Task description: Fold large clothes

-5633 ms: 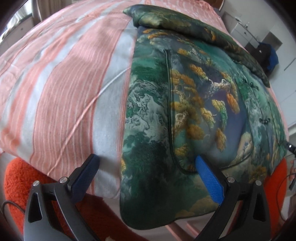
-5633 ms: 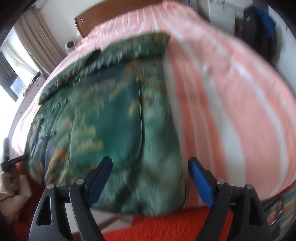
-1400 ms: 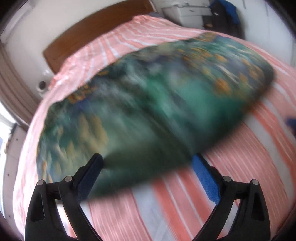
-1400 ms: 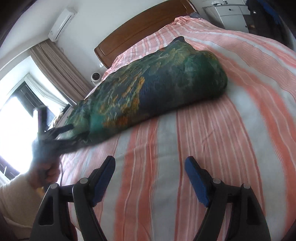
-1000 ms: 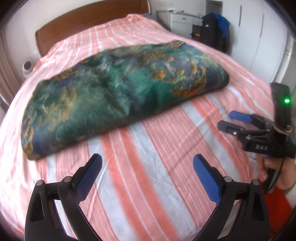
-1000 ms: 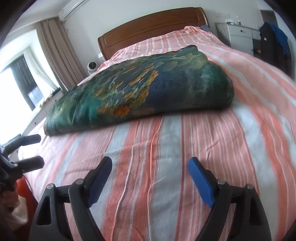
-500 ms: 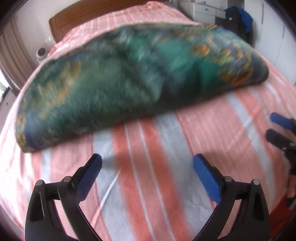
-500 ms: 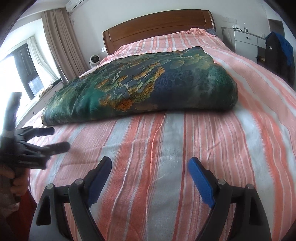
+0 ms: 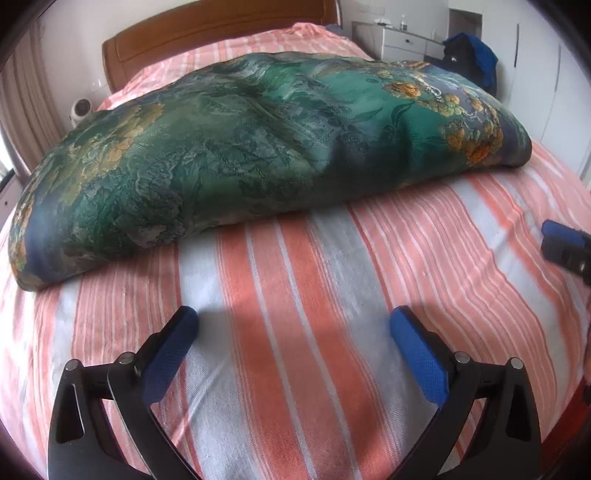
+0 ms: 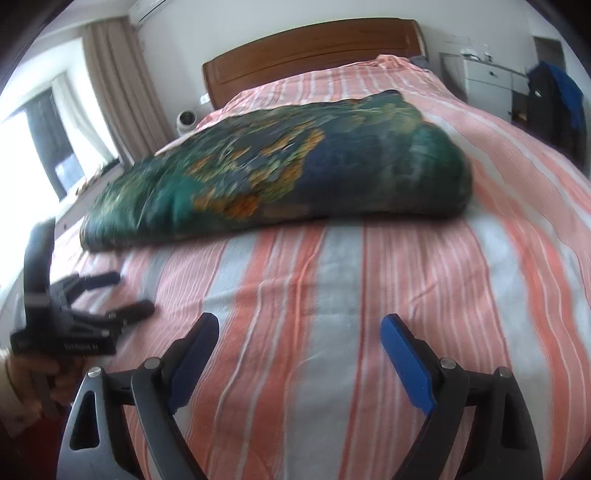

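The green patterned garment [image 9: 258, 147] now lies as 1 folded, padded bundle across the striped bedspread [image 9: 314, 295], between the wooden headboard [image 9: 207, 29] and the 2 grippers; 5.6 s ago it lay open and flat, reaching the foot edge of the bed with its front pocket and buttons showing. The near long edge of the bundle reads as a rounded fold, with no loose hem on this side of it. The left gripper [image 9: 293, 332] hovers on the side of the garment away from the headboard, jaws spread wide, nothing between the blue pads; bare stripes lie between it and the fold. In the last second this view has drawn nearer to the garment and lower over the bedspread. The right gripper [image 10: 299, 332] also sits on the foot side of the garment, apart from it, jaws spread and empty; they have just been opening a little further, with no cloth between them. Judgement: 1 lengthwise fold is done and released; the bundle is still long across the bed, so a second fold, end toward end, is probably next. Both grippers need fresh grips on the garment's ends.
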The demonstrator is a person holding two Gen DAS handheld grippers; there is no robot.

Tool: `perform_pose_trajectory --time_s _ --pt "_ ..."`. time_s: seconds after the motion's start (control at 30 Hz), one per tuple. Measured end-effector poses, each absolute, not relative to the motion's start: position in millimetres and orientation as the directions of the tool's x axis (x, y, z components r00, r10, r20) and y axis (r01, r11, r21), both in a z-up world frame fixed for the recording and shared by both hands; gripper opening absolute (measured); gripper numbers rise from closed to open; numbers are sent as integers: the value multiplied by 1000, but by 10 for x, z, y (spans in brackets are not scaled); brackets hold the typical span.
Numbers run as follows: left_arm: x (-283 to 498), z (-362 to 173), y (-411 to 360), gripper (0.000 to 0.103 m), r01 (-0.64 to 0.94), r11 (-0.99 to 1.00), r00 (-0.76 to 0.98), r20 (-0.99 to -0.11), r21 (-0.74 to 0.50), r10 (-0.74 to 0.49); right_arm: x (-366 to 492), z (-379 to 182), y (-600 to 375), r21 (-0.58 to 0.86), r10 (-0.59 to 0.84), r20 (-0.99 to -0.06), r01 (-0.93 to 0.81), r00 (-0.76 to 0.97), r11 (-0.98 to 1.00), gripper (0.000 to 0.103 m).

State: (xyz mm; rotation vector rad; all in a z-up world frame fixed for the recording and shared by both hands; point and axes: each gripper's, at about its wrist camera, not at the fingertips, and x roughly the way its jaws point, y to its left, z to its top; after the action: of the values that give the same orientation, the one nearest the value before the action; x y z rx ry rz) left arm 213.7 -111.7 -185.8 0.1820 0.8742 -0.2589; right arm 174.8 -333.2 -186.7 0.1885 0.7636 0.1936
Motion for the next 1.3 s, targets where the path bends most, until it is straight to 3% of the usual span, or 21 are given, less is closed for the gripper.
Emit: perform_pose_trajectory --time_s 0.3,0.47,0.63,0.67,0.7,0.77,0.83,1.0,1.2,1.3 --pt "2125 -1881 -1131 102 298 953 629 -763 59 -149 1802 -1709 -3898 448 245 -576 51 780 892 88" --pt "2073 -1890 -1134 102 295 953 642 -753 65 -147 2214 -1775 -4403 732 373 -505 159 778 662 88" --pt "2062 -1874 -1114 102 292 955 638 -755 56 -151 2660 -1984 -4632 822 376 -483 262 791 505 90" --pt "2061 -1861 -1104 102 293 955 633 -759 51 -154 2721 -2033 -4638 827 383 -485 269 786 493 85" --pt "2060 -1846 -1094 103 296 954 624 -766 47 -156 2762 -2031 -4630 814 379 -497 269 781 515 80" --pt "2059 -1805 -1062 103 303 952 603 -782 43 -157 2772 -1997 -4609 754 337 -555 289 761 590 55" --pt "2045 -1743 -1042 102 312 949 578 -803 52 -146 2705 -1988 -4568 722 311 -567 278 763 633 45" --pt "2067 -1250 -994 102 347 938 573 -795 13 -201 2612 -1873 -4465 655 247 -569 251 785 713 41" --pt "2586 -117 -1292 102 489 858 557 -702 -154 -444 2384 -1265 -4014 443 122 -504 135 855 886 36" --pt "2937 200 -1676 102 602 761 422 -712 -243 -561 2190 -955 -3615 288 72 -445 67 893 955 35"
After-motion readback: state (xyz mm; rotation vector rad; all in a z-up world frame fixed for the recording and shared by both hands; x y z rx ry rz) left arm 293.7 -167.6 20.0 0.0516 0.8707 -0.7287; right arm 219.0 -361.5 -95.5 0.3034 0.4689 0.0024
